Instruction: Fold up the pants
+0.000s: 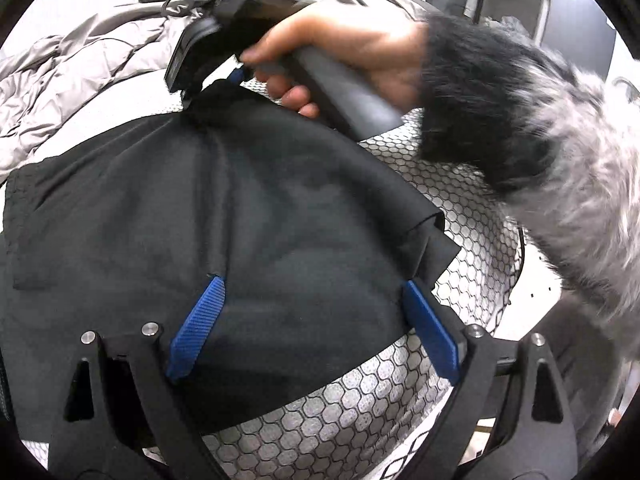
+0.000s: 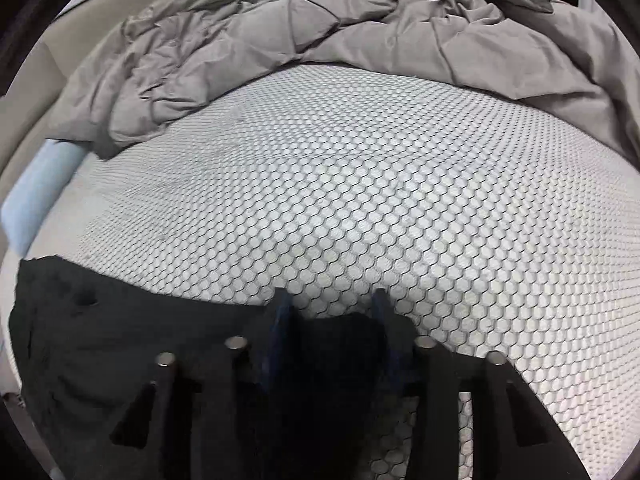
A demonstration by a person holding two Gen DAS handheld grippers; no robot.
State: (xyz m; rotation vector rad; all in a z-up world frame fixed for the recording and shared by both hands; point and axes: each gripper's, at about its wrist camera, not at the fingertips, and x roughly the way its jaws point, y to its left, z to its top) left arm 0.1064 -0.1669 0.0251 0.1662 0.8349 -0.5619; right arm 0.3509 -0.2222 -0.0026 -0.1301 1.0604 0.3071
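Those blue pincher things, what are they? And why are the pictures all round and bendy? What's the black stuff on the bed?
Each picture comes from a small camera fixed on a hand-held grabber, looking out along its two fingers. The lens is very wide, so straight things look curved.

A person holds one grabber in each hand. The left grabber's camera shows the left gripper with its blue pads wide apart over the black pants. They press on nothing. It also shows the person's right hand, in a fuzzy sleeve, holding the other grabber at the far edge of the pants.

The right grabber's camera shows the right gripper with a bit of black cloth between its fingers. Whether it pinches the cloth I cannot tell.

The pants lie on a mattress with a honeycomb pattern. A crumpled grey blanket lies behind.
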